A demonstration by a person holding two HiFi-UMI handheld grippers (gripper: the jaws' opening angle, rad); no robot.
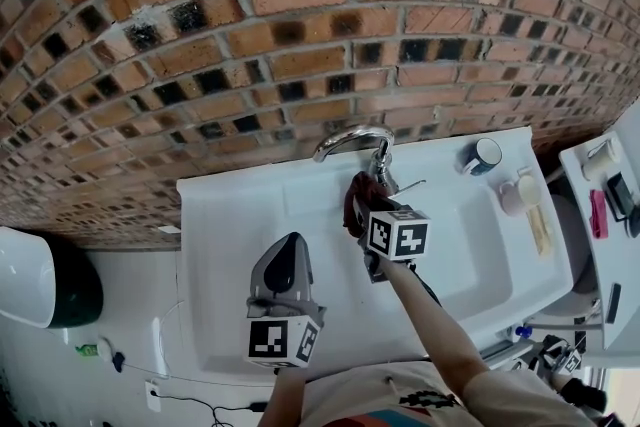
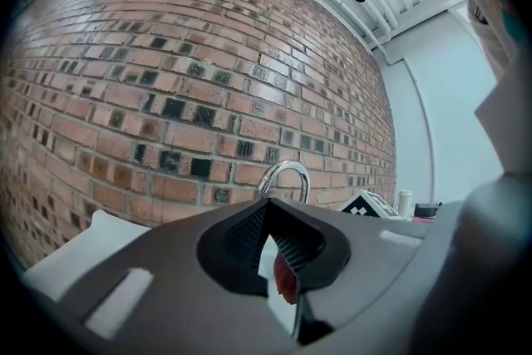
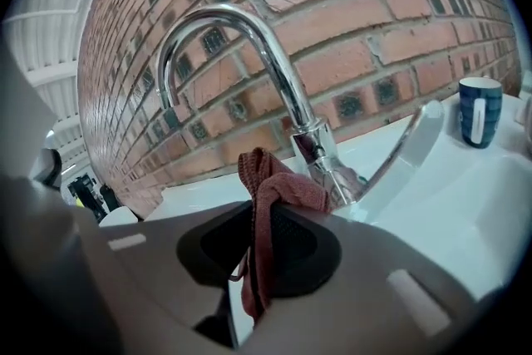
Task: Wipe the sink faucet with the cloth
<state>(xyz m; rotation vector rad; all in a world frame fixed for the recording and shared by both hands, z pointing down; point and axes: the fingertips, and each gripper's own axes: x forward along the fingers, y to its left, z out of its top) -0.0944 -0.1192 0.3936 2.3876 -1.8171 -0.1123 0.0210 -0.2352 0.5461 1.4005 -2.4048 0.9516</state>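
The chrome arched faucet stands at the back of the white sink, against the brick wall. My right gripper is shut on a reddish-brown cloth, with the cloth bunched just left of the faucet's base. In the right gripper view the cloth sticks up from the right gripper, touching or almost touching the faucet stem beside its lever handle. My left gripper hovers over the basin, shut and empty, pointing at the faucet. The left gripper hides most of the basin.
A blue and white mug stands on the sink's back right corner, also in the right gripper view. Small toiletries lie on the right rim. A white shelf with items is further right. A white rounded fixture sits at far left.
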